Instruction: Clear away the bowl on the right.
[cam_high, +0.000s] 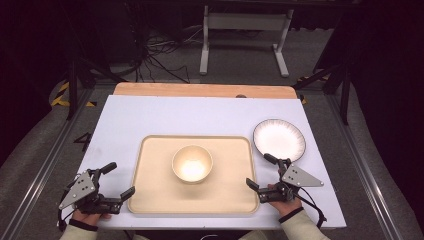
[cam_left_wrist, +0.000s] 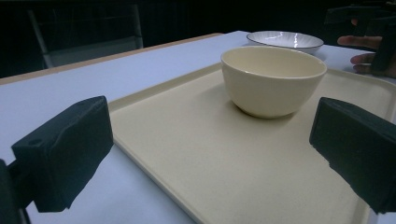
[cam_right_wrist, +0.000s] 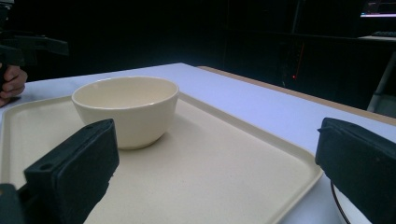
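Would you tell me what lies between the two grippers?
The tray with the bowl on it, seen in the high view.

Left gripper low at near-left, jaws spread wide, nothing btwn them — held by left hand, pale sleeve at bottom edge. Right gripper at near-right, jaws likewise wide apart & empty, gripped by right hand. Both angled inward twd centre.

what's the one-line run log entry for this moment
left gripper: open, beside tray's left edge | right gripper: open, beside its right edge | bowl: upright on tray | plate: on table, off tray
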